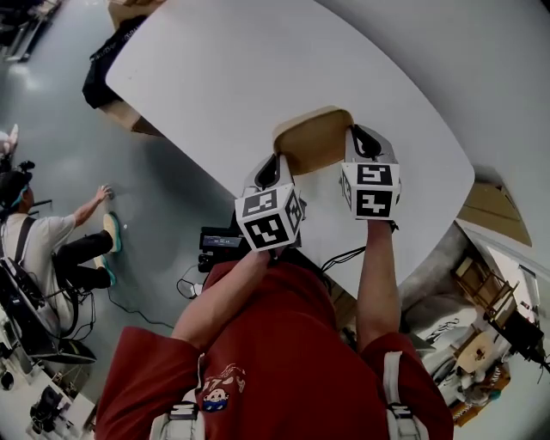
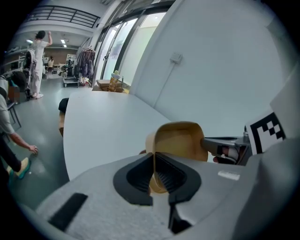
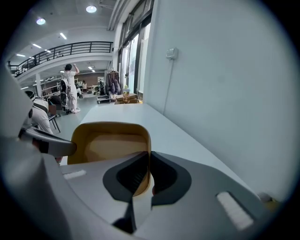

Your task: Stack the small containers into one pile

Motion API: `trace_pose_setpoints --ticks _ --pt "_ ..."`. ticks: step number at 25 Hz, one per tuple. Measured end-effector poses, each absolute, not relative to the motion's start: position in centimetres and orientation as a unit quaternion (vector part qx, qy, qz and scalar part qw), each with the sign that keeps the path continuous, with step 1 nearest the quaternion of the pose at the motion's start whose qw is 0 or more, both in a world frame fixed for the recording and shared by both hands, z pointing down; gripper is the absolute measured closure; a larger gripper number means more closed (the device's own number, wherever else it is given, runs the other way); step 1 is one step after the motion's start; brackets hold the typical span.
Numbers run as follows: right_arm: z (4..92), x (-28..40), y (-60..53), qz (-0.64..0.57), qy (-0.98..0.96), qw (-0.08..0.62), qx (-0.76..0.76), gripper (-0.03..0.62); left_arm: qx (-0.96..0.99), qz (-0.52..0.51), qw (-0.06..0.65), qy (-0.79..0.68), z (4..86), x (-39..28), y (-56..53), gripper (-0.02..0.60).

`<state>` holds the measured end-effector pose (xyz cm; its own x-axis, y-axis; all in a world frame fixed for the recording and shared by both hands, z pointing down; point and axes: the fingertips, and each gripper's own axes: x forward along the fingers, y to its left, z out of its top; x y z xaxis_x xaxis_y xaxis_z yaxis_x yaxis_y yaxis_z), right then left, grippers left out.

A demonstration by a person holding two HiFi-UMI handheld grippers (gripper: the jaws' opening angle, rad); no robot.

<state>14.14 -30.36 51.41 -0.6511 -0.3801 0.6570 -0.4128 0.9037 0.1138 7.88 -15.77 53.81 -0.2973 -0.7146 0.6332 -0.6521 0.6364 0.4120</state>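
Note:
A tan, rounded-square container [image 1: 313, 137] hangs just above the white table [image 1: 258, 77], held between both grippers. My left gripper [image 1: 277, 168] is shut on its left rim; in the left gripper view the thin wall of the container [image 2: 180, 140] runs between the black pads. My right gripper [image 1: 357, 142] is shut on the right rim, and the right gripper view shows the container [image 3: 110, 140] open side up with its edge pinched between the jaws. The other gripper's finger [image 2: 225, 146] shows at the far rim. Whether it is one container or a nested pile, I cannot tell.
The white table [image 2: 103, 126] stretches ahead with a pale wall on the right. Cardboard boxes [image 1: 129, 9] stand past its far end. A person [image 1: 51, 241] crouches on the grey floor at the left. Cables and a black device [image 1: 223, 242] lie below the table's near edge.

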Motion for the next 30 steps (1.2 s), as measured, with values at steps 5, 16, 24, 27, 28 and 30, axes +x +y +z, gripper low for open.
trace_pose_setpoints --ticks 5,16,24,27,28,30 --pt "52.9 12.9 -30.7 0.021 -0.903 0.379 0.200 0.572 0.400 -0.056 0.449 -0.797 55.2 8.0 -15.6 0.566" --pt "54.8 12.7 -30.7 0.034 -0.891 0.418 0.175 0.572 0.380 -0.062 0.487 -0.784 56.5 8.2 -15.5 0.566" --pt "55.8 12.3 -30.9 0.023 -0.878 0.453 0.150 0.571 0.370 -0.076 0.513 -0.771 57.3 8.9 -15.4 0.561" --pt "56.5 12.4 -31.0 0.026 -0.873 0.467 0.138 0.571 0.362 -0.075 0.524 -0.767 58.0 9.2 -15.4 0.561" --pt "56.8 12.4 -31.0 0.025 -0.872 0.471 0.135 0.571 0.358 -0.075 0.529 -0.766 58.2 9.2 -15.3 0.561" --pt "57.1 12.1 -30.9 0.018 -0.870 0.476 0.128 0.569 0.350 -0.074 0.537 -0.764 58.7 9.2 -15.1 0.561"
